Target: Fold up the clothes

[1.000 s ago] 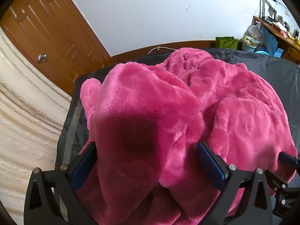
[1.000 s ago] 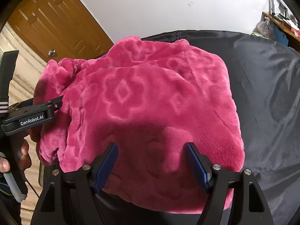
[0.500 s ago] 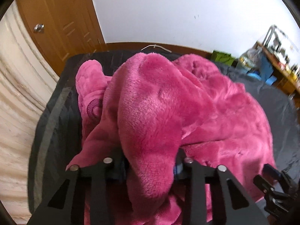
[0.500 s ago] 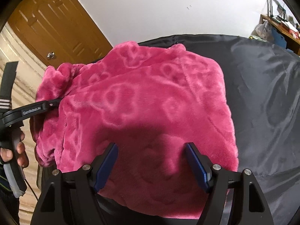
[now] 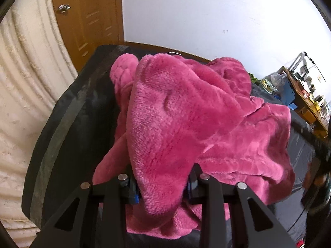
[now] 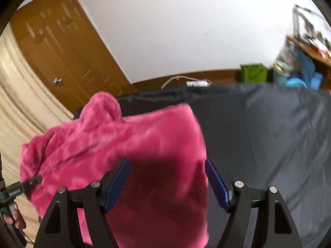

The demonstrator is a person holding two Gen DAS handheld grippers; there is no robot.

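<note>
A fluffy pink fleece garment (image 5: 186,119) lies bunched on a black-covered bed (image 5: 68,128). My left gripper (image 5: 163,183) is shut on a thick fold of the pink garment, which bulges up between its fingers and hides their tips. In the right wrist view the pink garment (image 6: 134,144) looks blurred and is partly lifted off the bed. There my right gripper (image 6: 167,183) stands open, with its blue pads (image 6: 217,184) wide apart on either side of the cloth. The left gripper's black body (image 6: 22,186) shows at that view's left edge, with a hand (image 6: 14,217) on it.
Dark grey bed cover (image 6: 269,136) stretches bare to the right of the garment. A cream quilted mattress (image 5: 22,95) stands at the left, a wooden door (image 5: 91,16) behind it. A green bag (image 6: 253,72) and a cluttered desk (image 5: 306,95) sit at the far right.
My left gripper went from open around the cloth to shut on a fold, then lifted it. The right wrist view has tilted up and the garment has shifted left, baring more bed.
</note>
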